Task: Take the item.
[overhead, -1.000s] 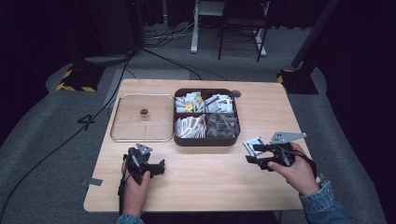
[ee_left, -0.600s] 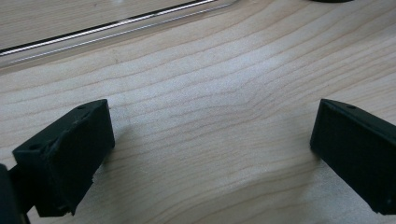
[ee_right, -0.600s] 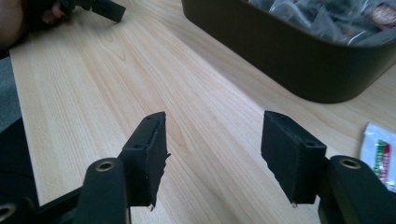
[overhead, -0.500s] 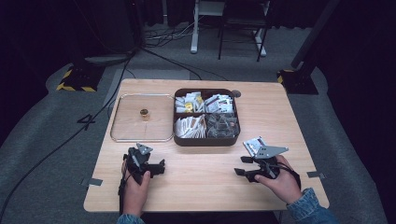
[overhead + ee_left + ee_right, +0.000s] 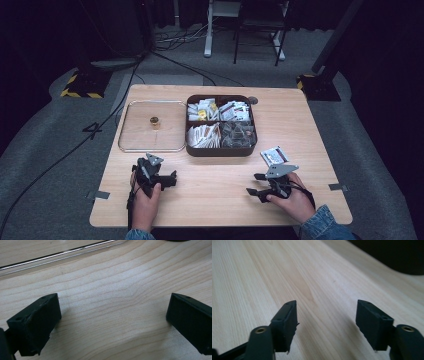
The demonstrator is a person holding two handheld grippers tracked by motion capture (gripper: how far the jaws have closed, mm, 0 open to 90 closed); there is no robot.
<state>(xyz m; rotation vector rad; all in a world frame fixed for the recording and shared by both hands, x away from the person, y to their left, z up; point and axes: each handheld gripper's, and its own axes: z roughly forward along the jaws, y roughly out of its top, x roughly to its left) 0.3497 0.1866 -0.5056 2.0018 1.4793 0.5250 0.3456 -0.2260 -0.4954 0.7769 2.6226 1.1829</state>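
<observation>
In the high view, the right gripper [image 5: 256, 184] is lying low over the pale wooden tabletop [image 5: 215, 195] at the lower right of the frame, held by the person's right hand [image 5: 292, 197]; its jaws have just been opening and are standing apart with nothing between them, only bare wood showing in the gap in the right gripper view [image 5: 325, 322]. Just above it in the frame, a small white square packet with dark print [image 5: 273, 156] is lying flat on the tabletop, apart from the jaws. The left gripper [image 5: 170, 179] is resting at the lower left of the frame in the person's left hand [image 5: 145, 200], its jaws spread wide and empty over the wood in the left gripper view [image 5: 112, 320]. In the upper middle of the frame, a dark brown square tray with four compartments [image 5: 220, 151] is holding assorted packets, and to its left a clear square lid with a small brass knob [image 5: 154, 121] is lying flat on the tabletop, its edge touching or just beside the tray.
</observation>
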